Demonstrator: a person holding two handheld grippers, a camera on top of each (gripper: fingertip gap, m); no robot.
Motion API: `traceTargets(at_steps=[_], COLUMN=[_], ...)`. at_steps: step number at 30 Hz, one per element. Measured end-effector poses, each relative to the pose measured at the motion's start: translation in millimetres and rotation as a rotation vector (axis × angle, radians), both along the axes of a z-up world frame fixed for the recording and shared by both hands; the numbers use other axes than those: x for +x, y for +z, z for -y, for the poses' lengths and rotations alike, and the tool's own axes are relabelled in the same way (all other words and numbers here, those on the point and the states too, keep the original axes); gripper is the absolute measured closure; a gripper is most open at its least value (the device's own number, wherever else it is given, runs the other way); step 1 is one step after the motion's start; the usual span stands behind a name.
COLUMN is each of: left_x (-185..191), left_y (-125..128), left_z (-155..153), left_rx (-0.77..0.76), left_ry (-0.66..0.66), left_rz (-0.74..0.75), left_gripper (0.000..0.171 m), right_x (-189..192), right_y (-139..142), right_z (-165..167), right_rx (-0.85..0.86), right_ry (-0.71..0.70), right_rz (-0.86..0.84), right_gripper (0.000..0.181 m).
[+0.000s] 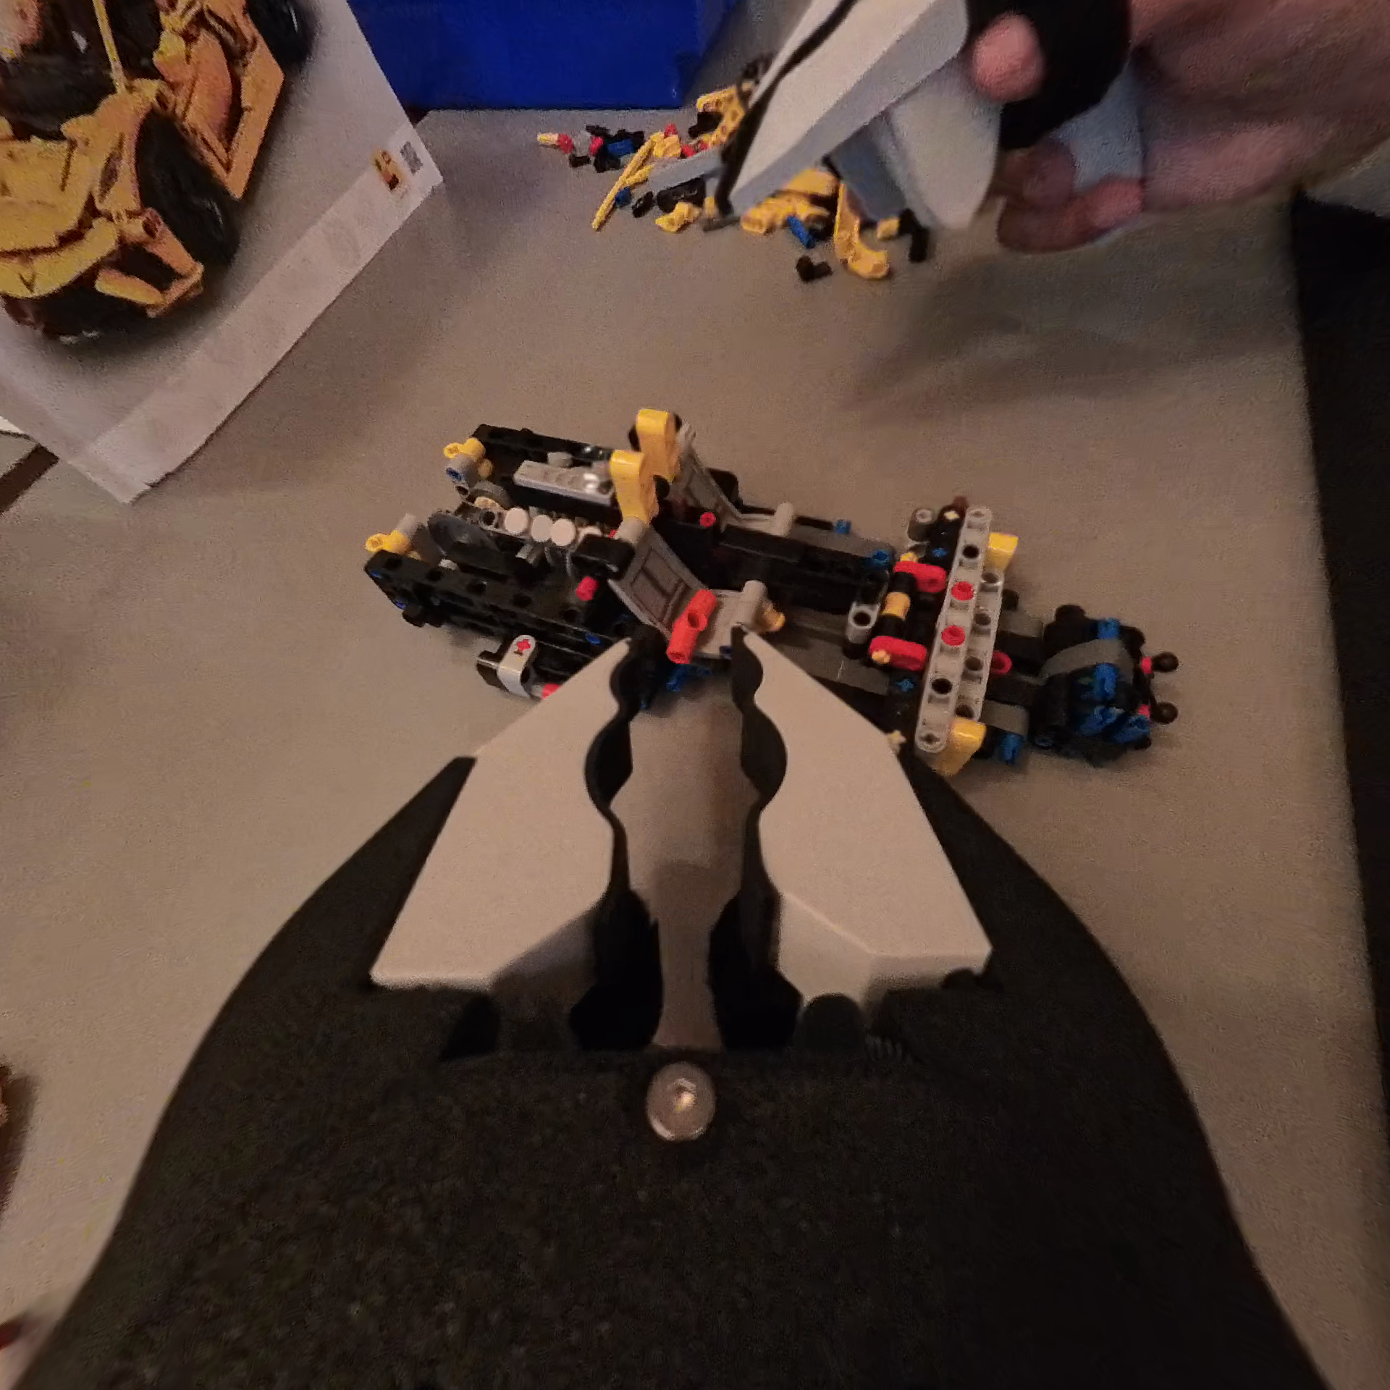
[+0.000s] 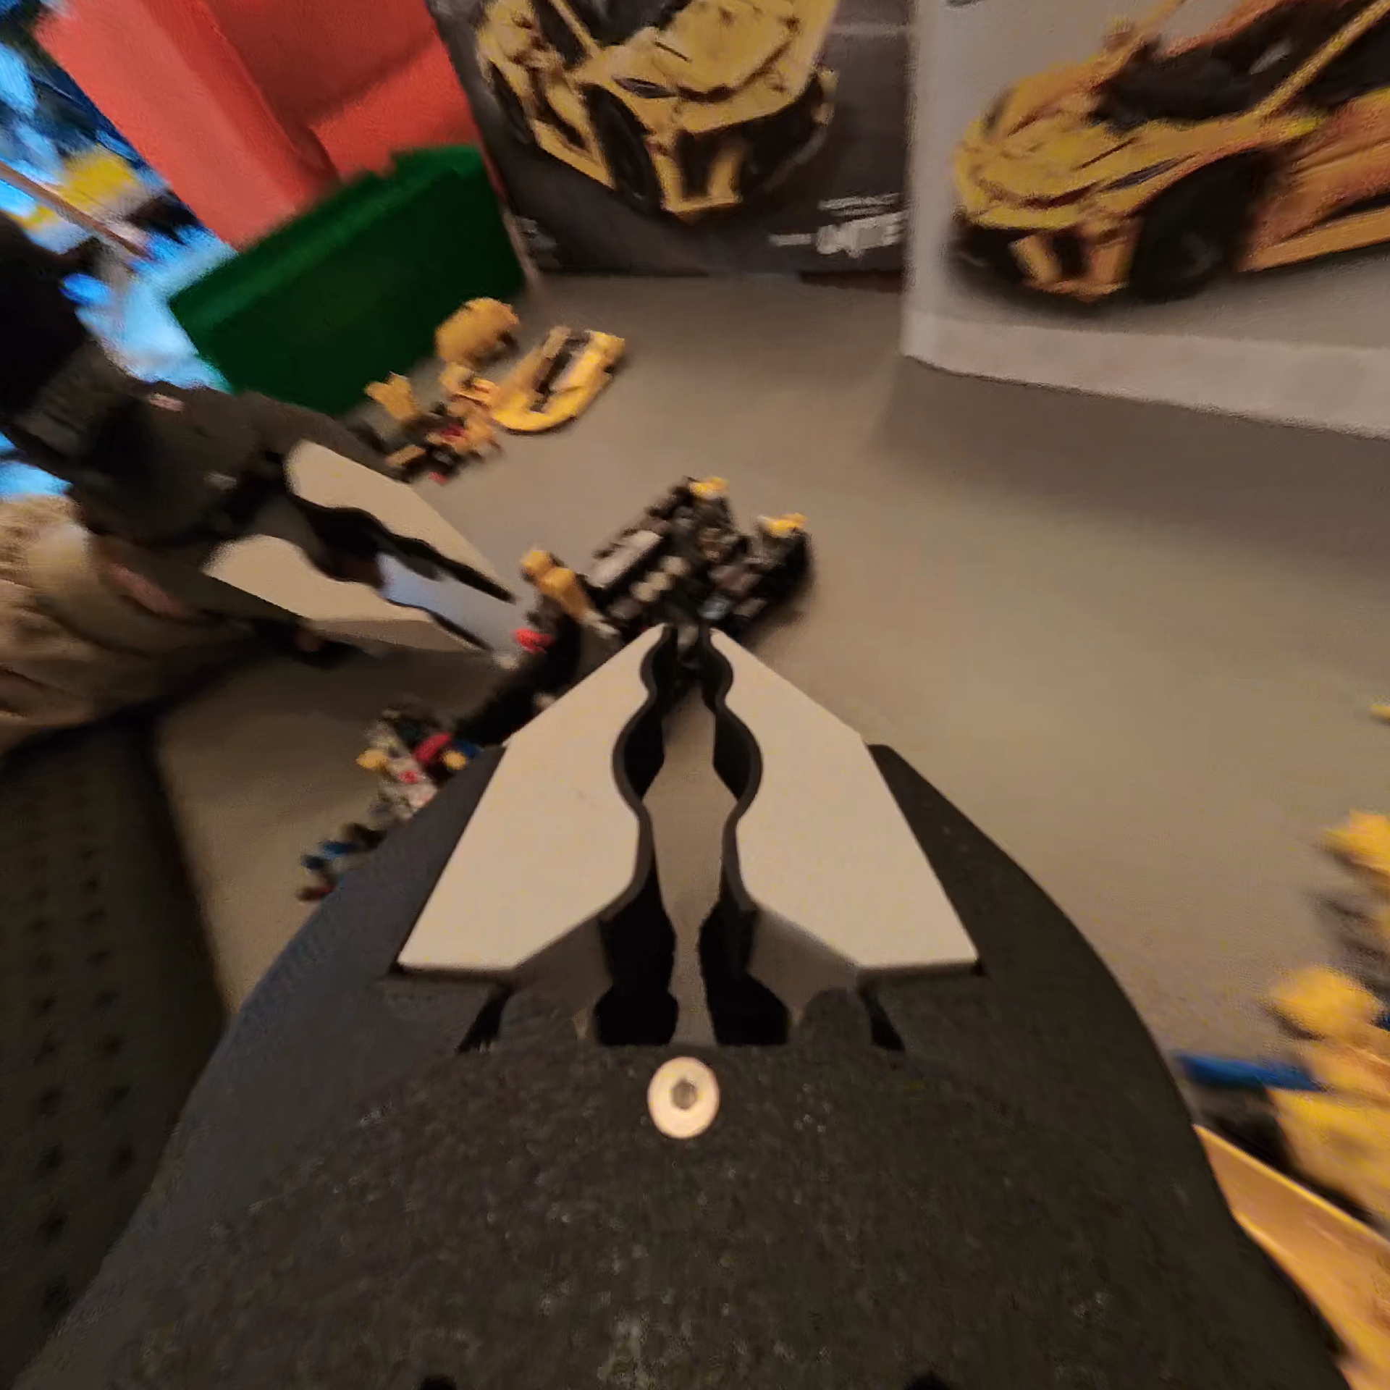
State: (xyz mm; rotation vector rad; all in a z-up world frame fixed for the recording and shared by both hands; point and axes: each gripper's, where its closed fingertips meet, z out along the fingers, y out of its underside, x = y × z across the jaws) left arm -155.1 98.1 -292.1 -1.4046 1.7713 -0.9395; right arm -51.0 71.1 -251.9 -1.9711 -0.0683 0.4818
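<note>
A long black, grey and yellow brick-built chassis (image 1: 797,560) lies on the grey table (image 1: 301,752). My left gripper (image 1: 681,647) is open at its near side. Its fingertips stand on either side of a red connector (image 1: 692,624) and a grey part, with a gap to each pad. My right gripper (image 1: 722,204), held by a hand, hovers over a pile of loose yellow and black pieces (image 1: 797,218). In the right wrist view my right gripper (image 2: 686,639) shows only a narrow slit between its pads. Blur hides anything between them. The chassis (image 2: 699,556) and the left gripper (image 2: 500,623) show beyond.
A booklet with a yellow car picture (image 1: 188,226) lies at the far left, and a blue bin (image 1: 526,53) stands behind it. A green bin (image 2: 346,301), a dark box (image 2: 677,135) and built yellow panels (image 2: 541,376) stand farther off. A dark mat (image 1: 1346,451) borders the table's right side. One gripper's finger ends stand about 12 cm off the other's.
</note>
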Motion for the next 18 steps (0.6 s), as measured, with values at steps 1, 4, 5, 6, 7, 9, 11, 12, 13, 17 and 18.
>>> traceTargets(at_steps=[1,4,5,6,7,9,11,12,13,17,18], left_x=[1.5,5.2,5.5,5.3,4.5,3.2,3.2,3.2,3.5,0.8,-0.2], left_y=[-0.5,0.9,-1.7,-4.5,-6.5,-6.2,-7.0,-8.4,-10.0,-14.2,-14.9], left_z=[0.3,-1.9,-2.2,-3.1,-4.1,-3.7,-5.5,-4.5,-4.2,-4.5,-3.5], left_rx=[-0.024,-0.03,-0.024,-0.024,-0.034,-0.063,-0.083,-0.096,-0.106,-0.16,-0.188], left_ry=[0.0,0.008,0.008,0.015,0.023,0.023,0.036,0.029,0.028,0.038,0.037], left_rz=[-0.001,0.03,0.021,0.007,-0.008,-0.01,-0.018,-0.029,-0.04,-0.075,-0.086], left_gripper=[0.149,0.156,0.156,0.156,0.156,0.156,0.157,0.157,0.157,0.157,0.157], right_x=[-13.9,-35.1,-45.2,-54.8,-62.9,-93.1,-112.2,-111.8,-108.9,-112.9,-114.0], right_y=[-0.8,-5.5,-2.8,-0.5,-2.5,-11.3,-20.8,-25.8,-30.1,-45.0,-46.9], right_z=[-1.9,-1.4,0.9,1.3,-0.5,-0.7,-5.8,-10.0,-14.0,-19.8,-20.4], right_rx=[-0.012,-0.032,-0.022,-0.003,-0.002,-0.045,-0.093,-0.111,-0.126,-0.214,-0.236], right_ry=[0.041,0.126,0.175,0.206,0.211,0.291,0.31,0.284,0.252,0.242,0.248], right_rz=[-0.057,-0.063,-0.056,-0.032,0.019,0.119,0.267,0.368,0.459,0.551,0.551], right_gripper=[0.177,0.176,0.176,0.174,0.166,0.149,0.133,0.129,0.125,0.122,0.125])
